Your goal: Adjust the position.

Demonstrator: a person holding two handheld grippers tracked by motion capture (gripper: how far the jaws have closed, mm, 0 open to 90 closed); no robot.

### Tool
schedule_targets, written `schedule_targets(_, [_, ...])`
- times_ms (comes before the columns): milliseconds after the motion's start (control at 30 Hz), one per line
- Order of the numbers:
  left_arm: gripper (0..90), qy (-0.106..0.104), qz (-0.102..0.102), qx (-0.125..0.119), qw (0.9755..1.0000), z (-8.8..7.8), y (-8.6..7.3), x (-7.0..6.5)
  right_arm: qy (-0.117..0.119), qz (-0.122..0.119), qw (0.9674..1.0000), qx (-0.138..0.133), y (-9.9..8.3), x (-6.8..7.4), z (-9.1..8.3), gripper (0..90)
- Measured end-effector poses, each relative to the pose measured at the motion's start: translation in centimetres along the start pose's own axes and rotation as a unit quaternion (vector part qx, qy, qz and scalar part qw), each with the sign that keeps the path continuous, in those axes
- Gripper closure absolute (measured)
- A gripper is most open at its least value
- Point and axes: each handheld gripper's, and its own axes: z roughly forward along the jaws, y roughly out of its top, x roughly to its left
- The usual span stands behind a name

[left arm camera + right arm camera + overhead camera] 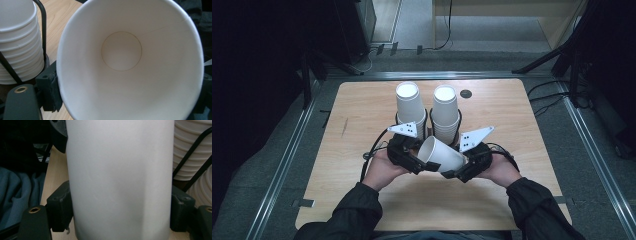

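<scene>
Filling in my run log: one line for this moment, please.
paper cup tilted between both grippers | right gripper shut on its body | left gripper at rim | two cup stacks behind

No readable text or labels, seemingly.

A lab-like recording space is suggested by black stands [552, 57], floor cables [552, 97] and a metal-framed wooden table [362, 115].

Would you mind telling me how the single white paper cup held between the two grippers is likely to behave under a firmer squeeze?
The paper cup looks thin-walled and empty, so it is probably very light and would likely dent or go oval. Its smooth side sits between the right hand-held gripper jaws and may slip. Lying tilted with a round, tapered body, it would probably roll in a curve if released on the table.
</scene>
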Motion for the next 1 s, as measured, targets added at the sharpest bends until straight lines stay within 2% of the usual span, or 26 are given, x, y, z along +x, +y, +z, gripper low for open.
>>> schedule_targets(100, [13.9, 0.001, 0.004, -0.002, 1.0, -0.2, 0.1, -0.1, 0.0, 0.002, 1.0, 0.001, 0.0, 0.1, 0.0, 21.8])
schedule_targets(133, [14.5, -0.001, 0.006, -0.002, 1.0, -0.3, 0.1, -0.2, 0.002, 0.016, 0.9999, 0.002, 0.1, 0.0, 0.1, 15.7])
schedule_targets(267, [14.8, 0.006, 0.009, 0.005, 0.9999, -0.6, 0.2, -0.2, 0.009, 0.024, 0.9997, -0.003, 0.1, -0.1, 0.1, 13.5])
schedule_targets(367, [14.8, 0.013, 0.011, 0.008, 0.9998, -1.0, 0.2, -0.1, 0.007, 0.027, 0.9996, 0.003, 0.0, -0.1, 0.0, 13.4])
schedule_targets(400, [14.7, 0.023, 0.014, 0.01, 0.9996, -1.4, 0.3, -0.1, 0.005, 0.028, 0.9996, 0.006, -0.1, -0.2, -0.1, 13.4])
schedule_targets(567, [14.7, 0.031, 0.013, 0.02, 0.9992, -2.3, 0.2, 0.3, 0.003, 0.035, 0.9993, 0.009, -0.4, -0.4, -0.5, 13.4])
schedule_targets(633, [14.7, 0.043, 0.013, 0.025, 0.9987, -2.9, 0.0, 0.6, -0.003, 0.039, 0.9992, 0.009, -0.6, -0.5, -0.9, 13.5])
schedule_targets(767, [14.7, 0.049, 0.015, 0.041, 0.9979, -3.4, -0.2, 1.0, -0.012, 0.043, 0.999, 0.007, -0.9, -0.7, -1.3, 13.6])
schedule_targets(967, [14.8, 0.06, 0.02, 0.068, 0.9957, -3.3, -0.4, 1.4, -0.017, 0.048, 0.9987, 0.008, -1.2, -0.8, -1.6, 13.7])
schedule_targets(1000, [14.8, 0.066, 0.023, 0.08, 0.9943, -3.1, -0.4, 1.6, -0.019, 0.05, 0.9985, 0.009, -1.3, -0.9, -1.6, 13.7])
